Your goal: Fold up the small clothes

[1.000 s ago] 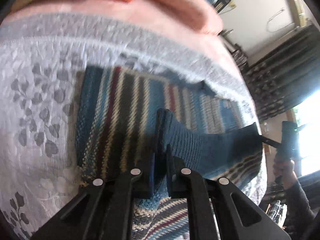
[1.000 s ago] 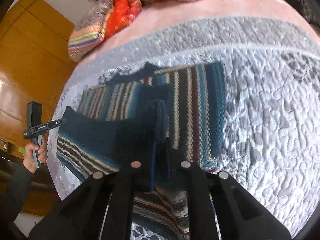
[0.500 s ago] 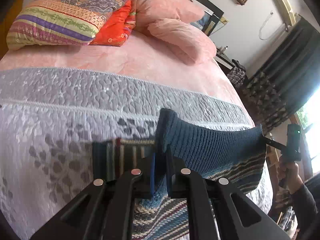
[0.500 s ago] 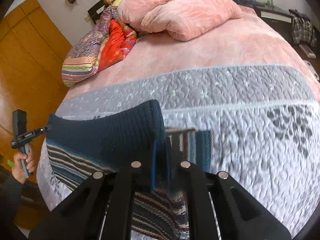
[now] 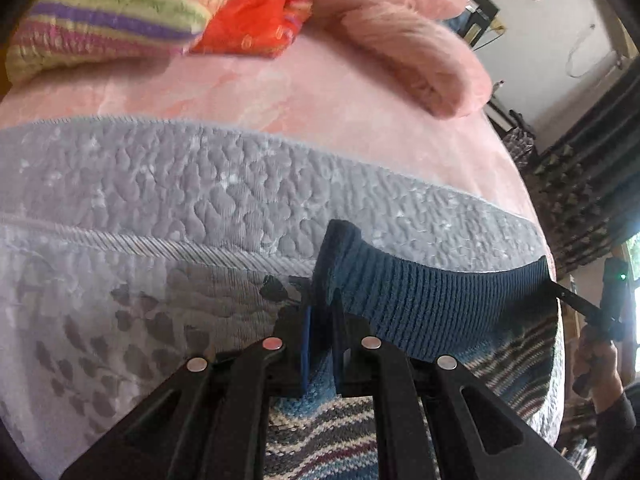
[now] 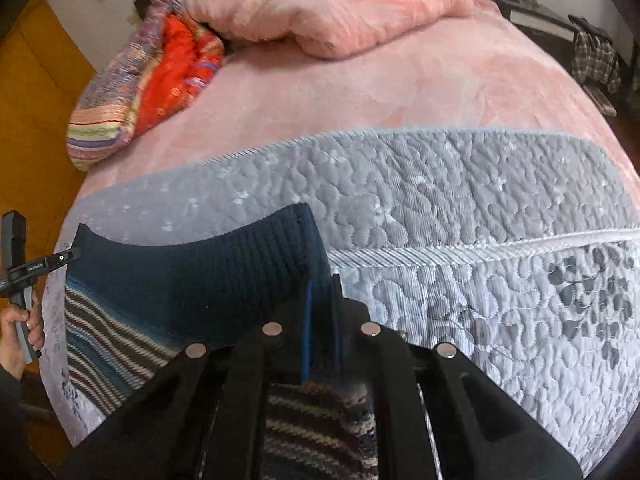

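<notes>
- Holding the dark ribbed hem of the striped knit garment taut between us, we have the left gripper clenched on one corner and the right gripper clenched on the other.
- Compared with a second ago, the hem has risen off the grey quilted bedspread; the striped panel that lay flat ahead of both cameras has dropped out of view, and the pink pillows now show.
- We judge this to mean the garment is lifted, either mid-fold or being repositioned; no fold is laid down yet.
- The garment hangs over the near part of the bed, stripes trailing below the jaws.
- Its stretched hem runs gripper to gripper, across the bed; the body falls toward us.
</notes>
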Demonstrator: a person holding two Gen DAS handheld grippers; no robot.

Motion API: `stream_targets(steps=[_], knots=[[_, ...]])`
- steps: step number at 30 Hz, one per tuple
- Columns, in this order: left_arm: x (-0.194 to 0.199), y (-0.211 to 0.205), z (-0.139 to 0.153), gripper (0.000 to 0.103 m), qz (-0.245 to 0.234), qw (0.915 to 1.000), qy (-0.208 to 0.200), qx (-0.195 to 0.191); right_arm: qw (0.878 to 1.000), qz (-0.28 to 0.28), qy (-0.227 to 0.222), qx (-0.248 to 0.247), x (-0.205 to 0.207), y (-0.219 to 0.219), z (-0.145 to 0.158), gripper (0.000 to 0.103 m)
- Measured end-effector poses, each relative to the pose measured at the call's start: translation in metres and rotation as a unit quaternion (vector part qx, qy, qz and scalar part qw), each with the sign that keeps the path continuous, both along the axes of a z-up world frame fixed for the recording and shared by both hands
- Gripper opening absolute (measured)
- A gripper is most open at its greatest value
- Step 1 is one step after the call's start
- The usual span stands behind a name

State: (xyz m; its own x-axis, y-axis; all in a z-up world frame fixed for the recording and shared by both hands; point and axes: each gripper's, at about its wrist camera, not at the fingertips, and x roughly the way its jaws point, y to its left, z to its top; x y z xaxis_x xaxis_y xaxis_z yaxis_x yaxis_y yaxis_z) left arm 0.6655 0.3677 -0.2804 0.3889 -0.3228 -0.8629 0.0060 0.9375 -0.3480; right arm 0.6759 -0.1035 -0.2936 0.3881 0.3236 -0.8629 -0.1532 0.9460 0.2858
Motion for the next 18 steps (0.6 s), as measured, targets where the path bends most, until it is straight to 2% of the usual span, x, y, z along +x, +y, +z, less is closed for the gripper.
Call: stream_targets(steps=[7,10,11,12,14,16,18], knots=[[0.016,0.008,-0.061,0.008,0.011,0.998,0.063,-0.003,0.999,-0.013,0.044,-0.01,0.017,0.0,-0.052,0.007],[0.015,0.009,-0.073,0.013,0.018,0.9971,0.074,-0.004,0.998,-0.015,0.065,-0.02,0.019,0.003,-0.072,0.01],[0.014,0.01,-0.073,0.016,0.024,0.9971,0.072,-0.008,0.998,-0.019,0.062,-0.022,0.018,0.003,-0.074,0.013],[0.011,0.014,-0.067,0.025,0.039,0.9973,0.063,-0.004,0.998,-0.024,0.055,-0.017,0.016,0.001,-0.071,0.019],[-0.001,0.018,-0.047,0.027,0.062,0.9977,0.027,0.006,0.998,-0.047,0.038,0.001,0.008,-0.008,-0.059,0.03],[-0.014,0.017,-0.024,0.027,0.05,0.9979,-0.007,-0.039,0.998,-0.052,0.004,0.039,-0.008,-0.018,-0.035,0.031],[-0.026,0.004,-0.018,0.028,0.007,0.9962,-0.001,-0.086,0.996,-0.042,0.009,0.077,-0.021,-0.022,-0.027,0.03]])
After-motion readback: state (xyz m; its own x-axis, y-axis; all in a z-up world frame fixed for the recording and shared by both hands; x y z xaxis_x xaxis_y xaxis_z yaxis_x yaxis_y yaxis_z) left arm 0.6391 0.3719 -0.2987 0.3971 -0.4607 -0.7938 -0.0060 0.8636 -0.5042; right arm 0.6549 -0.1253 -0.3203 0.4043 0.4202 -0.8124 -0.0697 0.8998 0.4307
